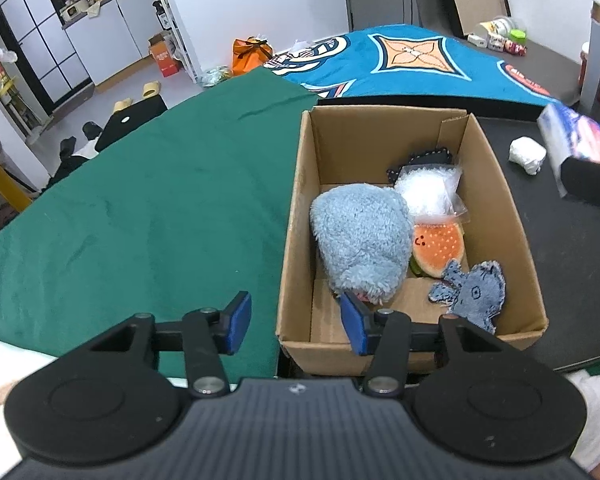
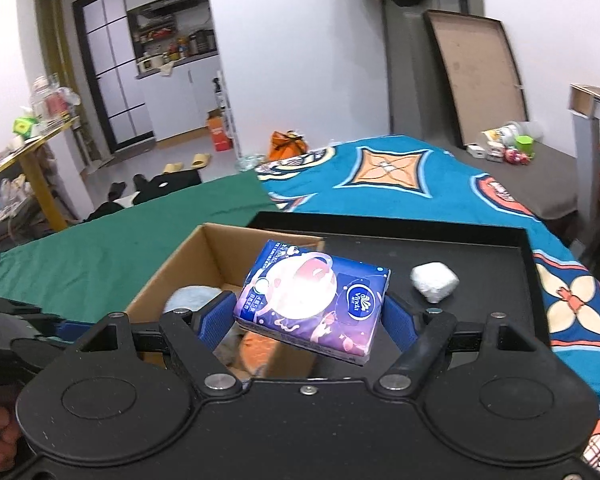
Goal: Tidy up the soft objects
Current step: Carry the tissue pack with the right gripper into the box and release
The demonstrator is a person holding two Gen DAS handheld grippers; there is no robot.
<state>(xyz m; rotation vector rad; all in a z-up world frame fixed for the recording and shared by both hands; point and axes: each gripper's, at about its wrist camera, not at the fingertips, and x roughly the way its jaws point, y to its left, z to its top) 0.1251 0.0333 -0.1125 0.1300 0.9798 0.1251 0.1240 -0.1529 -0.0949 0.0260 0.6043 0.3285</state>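
While the box [image 1: 496,208] by the green cloth [image 1: 140,200] already holds plush toys, the right gripper [image 2: 300,320] clasps a tilted tissue pack [image 2: 312,300] near its rim. Snagging that rim could dislodge the pack. Left gripper [image 1: 296,324] hangs empty, jaws apart, and a white wad [image 2: 434,282] waits on the tray [image 2: 500,240].

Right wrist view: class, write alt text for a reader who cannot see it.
The right gripper holds a blue tissue pack above the near corner of an open cardboard box. A white wad lies on the black tray beyond.
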